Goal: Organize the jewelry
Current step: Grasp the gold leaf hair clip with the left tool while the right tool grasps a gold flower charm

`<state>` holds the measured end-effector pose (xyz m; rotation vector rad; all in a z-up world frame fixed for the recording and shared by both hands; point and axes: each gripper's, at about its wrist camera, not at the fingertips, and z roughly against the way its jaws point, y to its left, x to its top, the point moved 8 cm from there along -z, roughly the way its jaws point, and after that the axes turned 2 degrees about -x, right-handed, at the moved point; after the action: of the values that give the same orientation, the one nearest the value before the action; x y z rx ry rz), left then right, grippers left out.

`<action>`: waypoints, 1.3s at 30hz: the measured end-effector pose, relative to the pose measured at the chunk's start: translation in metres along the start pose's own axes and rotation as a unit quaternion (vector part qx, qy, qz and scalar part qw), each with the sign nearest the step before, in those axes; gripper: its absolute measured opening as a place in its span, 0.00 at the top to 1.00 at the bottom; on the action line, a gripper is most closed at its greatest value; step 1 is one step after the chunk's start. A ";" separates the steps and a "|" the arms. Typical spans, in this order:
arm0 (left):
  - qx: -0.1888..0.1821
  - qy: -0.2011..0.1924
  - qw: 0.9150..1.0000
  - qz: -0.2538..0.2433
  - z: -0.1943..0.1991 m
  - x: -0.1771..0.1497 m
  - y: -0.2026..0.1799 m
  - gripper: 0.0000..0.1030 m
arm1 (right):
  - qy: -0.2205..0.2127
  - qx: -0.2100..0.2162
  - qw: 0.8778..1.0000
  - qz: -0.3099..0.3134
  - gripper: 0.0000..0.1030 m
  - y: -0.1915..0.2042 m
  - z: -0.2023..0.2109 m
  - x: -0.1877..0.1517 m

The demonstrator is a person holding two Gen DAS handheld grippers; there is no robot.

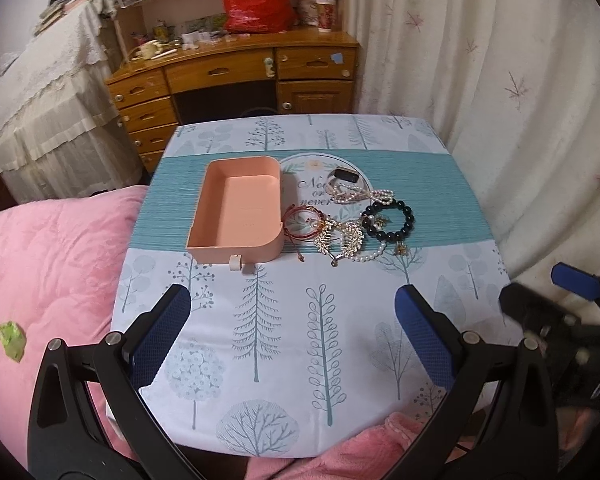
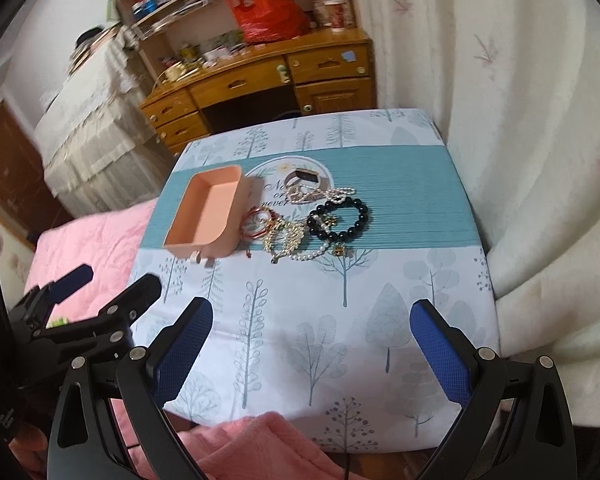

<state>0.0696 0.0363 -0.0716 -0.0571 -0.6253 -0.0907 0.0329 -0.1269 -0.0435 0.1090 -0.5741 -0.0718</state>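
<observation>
We hold both grippers low over the near half of a small table (image 1: 260,340) covered by a tree-printed cloth with a teal band across its middle. The left gripper (image 1: 292,320) has its blue-padded fingers (image 1: 160,336) spread wide with nothing between them, hovering above the cloth. The right gripper (image 2: 312,336) is likewise spread wide and empty; in the left wrist view it shows at about 4 o'clock (blurred, so we read little detail there), and in the right wrist view the left gripper sits at about 8 o'clock.

The pink tray (image 1: 240,208) lies on the teal band at about 11 o'clock from the left gripper, open side up, with nothing inside it that we can see. A small pale tab sticks out from its near wall.

The jewelry lies in a loose heap just right of the tray, at roughly 12 to 1 o'clock. A red cord bracelet (image 1: 300,222) lies closest to the tray, nearly touching its right wall. Beside it is a gold leaf-shaped piece (image 1: 346,236), tangled with a pearl strand (image 1: 370,256). A black bead bracelet (image 1: 392,216) lies to the right of these. Farther back, a dark-faced watch (image 1: 344,176) rests on the round printed emblem, with more pearls (image 1: 364,194) just in front of it.

Beyond the table stands a wooden desk (image 1: 236,68) with a red bag (image 1: 256,0) on top. A pink blanket (image 1: 48,260) lies at 9 o'clock, and a pale curtain (image 1: 500,80) hangs at 2 o'clock.
</observation>
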 end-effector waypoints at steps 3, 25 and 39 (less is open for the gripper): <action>-0.027 0.025 0.999 -0.011 -0.008 0.001 0.005 0.02 | -0.005 -0.013 1.000 -0.020 0.02 -0.003 -0.002 0.002; -0.129 0.152 0.980 0.026 -0.122 0.002 -0.026 0.06 | -0.024 -0.107 0.944 0.311 0.02 0.026 -0.094 -0.010; -0.053 0.120 0.989 0.064 -0.239 0.016 -0.056 0.24 | -0.007 0.029 0.933 0.359 0.30 -0.005 -0.226 -0.035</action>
<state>0.2159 -0.0397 -0.2545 -0.1868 -0.3748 -0.0070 0.1266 -0.1093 -0.2518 -0.0487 -0.6020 0.6589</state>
